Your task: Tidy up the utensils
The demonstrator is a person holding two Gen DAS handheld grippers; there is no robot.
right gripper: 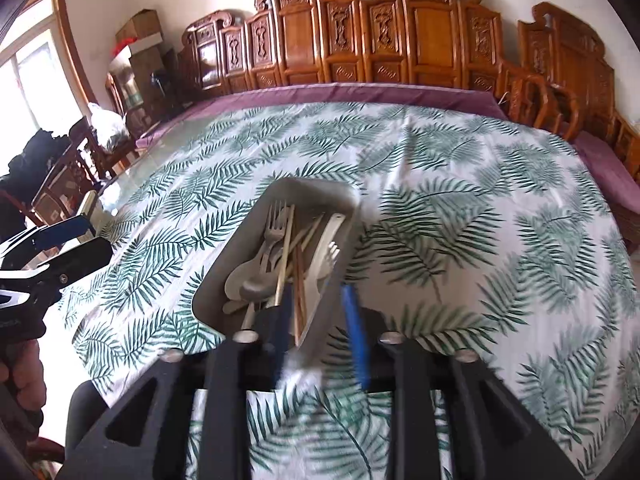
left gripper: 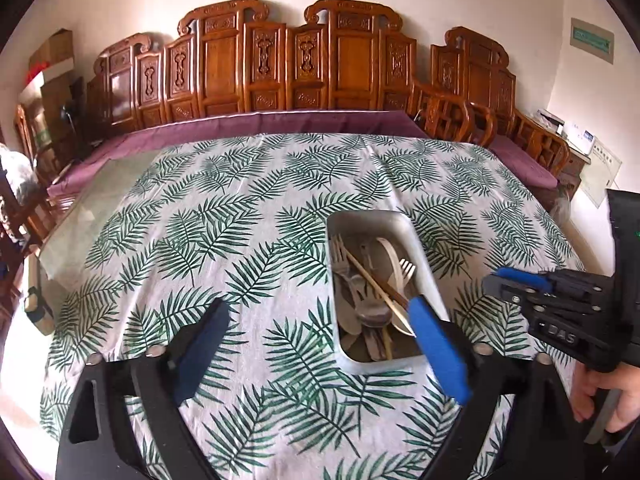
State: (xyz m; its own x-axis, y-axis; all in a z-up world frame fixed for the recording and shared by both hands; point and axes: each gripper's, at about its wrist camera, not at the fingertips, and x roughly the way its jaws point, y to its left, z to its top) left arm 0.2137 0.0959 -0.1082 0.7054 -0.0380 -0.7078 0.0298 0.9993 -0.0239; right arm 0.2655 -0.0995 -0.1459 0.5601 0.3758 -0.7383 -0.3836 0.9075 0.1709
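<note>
**Ana:** Well, where did things stand on the desk (left gripper: 248,216) at that point?

**Ben:** A pale rectangular tray (left gripper: 416,240) sat on the leaf-print cloth, right of centre in the left wrist view. Everything was piled inside it: forks (left gripper: 340,252), a spoon (left gripper: 372,312), a white spatula-like piece and a pair of chopsticks (left gripper: 376,284) lying slantwise over the heap.

**Ana:** And the left claw (left gripper: 320,344)?

**Ben:** Released, its jaws spread wide. One blue pad (left gripper: 436,344) hung over the tray's near right corner, the dark finger stood out over bare cloth to the left. Nothing sat between them.

**Ana:** The right claw (right gripper: 320,320)?

**Ben:** Partly parted and blurred. It hovered at the tray's near end, with the near wall and the tips of the chopsticks showing in the gap. Its pads did not press on anything that I could see, so I called it released too.

**Ana:** Could each camera see the other tool?

**Ben:** Yes. The right claw showed at the right edge of the left view, with a hand (left gripper: 612,396) gripping its handle beneath.

**Ana:** Behind the desk?

**Ben:** A carved wooden bench (left gripper: 280,64) with a purple cushion, against a white wall.
</note>
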